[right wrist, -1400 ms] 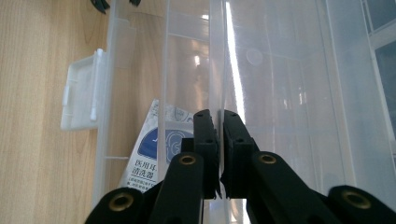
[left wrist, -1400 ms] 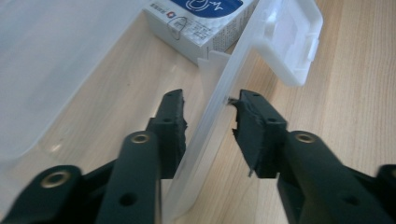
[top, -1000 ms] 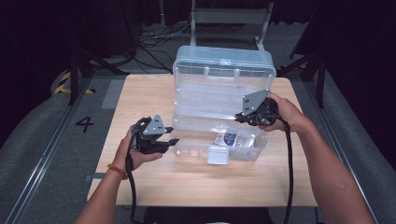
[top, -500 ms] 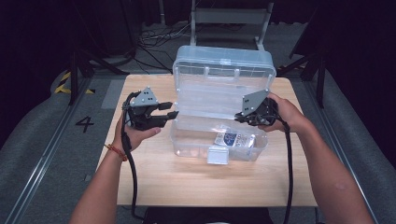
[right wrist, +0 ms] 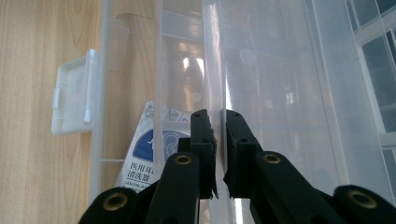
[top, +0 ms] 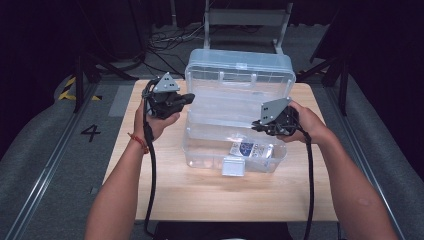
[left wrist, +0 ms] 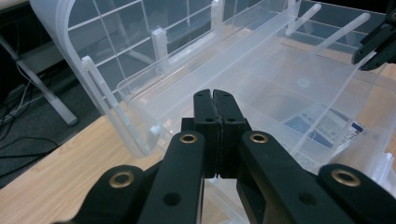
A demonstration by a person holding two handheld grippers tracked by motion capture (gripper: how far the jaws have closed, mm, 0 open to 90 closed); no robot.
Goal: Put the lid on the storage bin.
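A clear plastic storage box (top: 235, 156) stands on the wooden table with its lid (top: 240, 70) raised at the back. A clear inner tray (top: 225, 112) sits tilted above the box. My right gripper (top: 256, 125) is shut on the tray's thin wall (right wrist: 212, 70), pinched between its pads. A white packet with a blue label (top: 248, 149) lies on the box floor. My left gripper (top: 190, 97) hovers at the box's left side by the lid. Its jaws have just been closing and now meet (left wrist: 213, 93) with nothing between them.
The box's front latch (top: 233, 166) hangs open over the table. Bare tabletop (top: 215, 195) stretches in front of the box and to its left. A metal chair frame (top: 245, 17) stands behind the table. Dark floor with cables surrounds it.
The left hand has risen and moved from the table's front left up to the box's left side near the lid, and its jaws have closed. The right hand has stayed put.
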